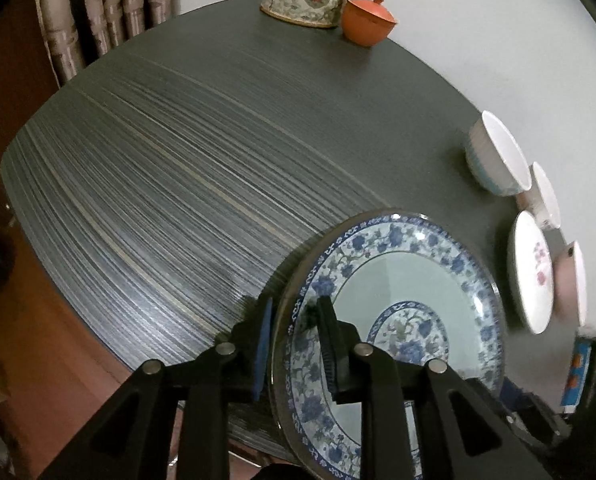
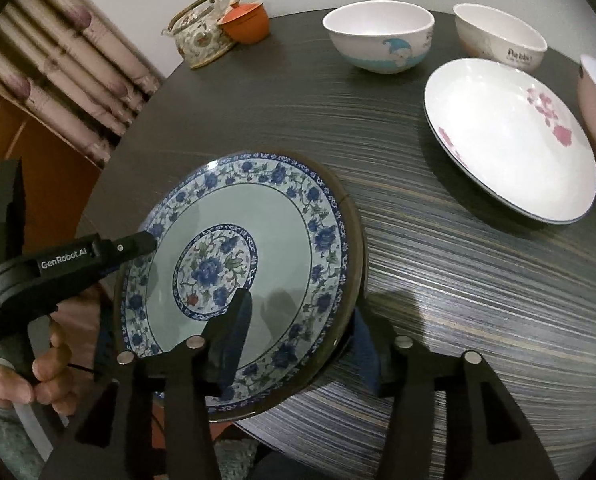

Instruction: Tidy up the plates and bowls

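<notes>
Straddling the rim of the blue-and-white plate (image 2: 254, 240) at the table's (image 2: 457, 280) near edge, the right gripper (image 2: 301, 320) stands apart (pads off it), while the left gripper (image 1: 294, 332) clamps the plate's opposite rim.

Matte black all over on the left gripper (image 1: 294, 344): angular linkage arms with triangular cut-outs and round silver pivot pins at the joints. One finger (image 1: 262, 344) carries a blue pad, the other a black ribbed one. The right gripper (image 2: 298, 344) is built the same, black struts and silver pins. White lettering reads GenRobot.AI along the left gripper's body. A thin black cable runs by the person's hand (image 2: 46, 376), with a grey-green fuzzy sleeve (image 2: 10, 440) below.
</notes>
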Available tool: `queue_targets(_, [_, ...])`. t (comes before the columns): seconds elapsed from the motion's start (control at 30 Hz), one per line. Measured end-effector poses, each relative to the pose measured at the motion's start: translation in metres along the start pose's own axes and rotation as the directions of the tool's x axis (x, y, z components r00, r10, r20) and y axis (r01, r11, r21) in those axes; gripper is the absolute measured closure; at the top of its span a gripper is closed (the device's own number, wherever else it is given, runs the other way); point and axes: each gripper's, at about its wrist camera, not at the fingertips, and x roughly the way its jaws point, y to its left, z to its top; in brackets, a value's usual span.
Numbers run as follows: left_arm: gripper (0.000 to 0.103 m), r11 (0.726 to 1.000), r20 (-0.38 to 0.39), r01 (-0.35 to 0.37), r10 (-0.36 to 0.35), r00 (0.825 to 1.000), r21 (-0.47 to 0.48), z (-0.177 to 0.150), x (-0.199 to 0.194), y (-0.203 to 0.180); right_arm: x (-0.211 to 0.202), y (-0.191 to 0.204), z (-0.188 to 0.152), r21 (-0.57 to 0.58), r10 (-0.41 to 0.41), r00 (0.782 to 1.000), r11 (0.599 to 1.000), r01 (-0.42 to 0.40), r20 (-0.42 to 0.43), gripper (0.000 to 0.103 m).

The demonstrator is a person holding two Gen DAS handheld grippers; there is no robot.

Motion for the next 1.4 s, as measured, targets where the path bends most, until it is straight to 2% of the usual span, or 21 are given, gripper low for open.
queue_targets(0.23, [0.079, 0.999, 0.015, -0.037, 0.037, 0.999, 0.022, -0.001, 0.003, -0.005, 0.003, 0.01, -0.002, -0.055, -0.069, 0.998, 0.996, 0.069, 0.009, 0.05])
queue_targets(0.5, [0.079, 0.998, 0.066, -0.06, 0.058, 0.996, 0.037, -0.003, -0.003, -0.011, 0.006, 0.015, -0.001, -0.074, -0.078, 0.997, 0.994, 0.079, 0.013, 0.043])
queue_targets(0.63, [0.068, 0.995, 0.146, -0.081, 0.073, 0.987, 0.052, -0.004, -0.015, -0.014, 0.005, 0.014, -0.004, -0.077, -0.079, 0.997, 0.994, 0.08, 0.017, 0.04])
queue_targets(0.87, [0.06, 0.988, 0.289, -0.111, 0.076, 0.954, 0.107, -0.007, -0.037, -0.025, 0.004, 0.012, -0.006, -0.052, -0.069, 0.997, 0.996, 0.07, 0.031, 0.036])
queue_targets(1.03, [0.057, 0.982, 0.38, -0.109, 0.042, 0.924, 0.157, -0.012, -0.052, -0.037, 0.002, 0.009, -0.008, -0.047, -0.061, 0.997, 0.997, 0.063, 0.041, 0.035])
queue_targets(1.2, [0.057, 0.98, 0.455, -0.126, 0.042, 0.89, 0.155, -0.015, -0.066, -0.043, -0.002, 0.003, -0.013, -0.021, -0.043, 0.998, 0.999, 0.044, 0.049, 0.035])
queue_targets(1.4, [0.057, 0.965, 0.515, -0.211, 0.105, 0.85, 0.153, -0.016, -0.079, -0.05, -0.01, -0.005, -0.018, 0.005, -0.028, 0.996, 1.0, 0.027, 0.082, 0.035])
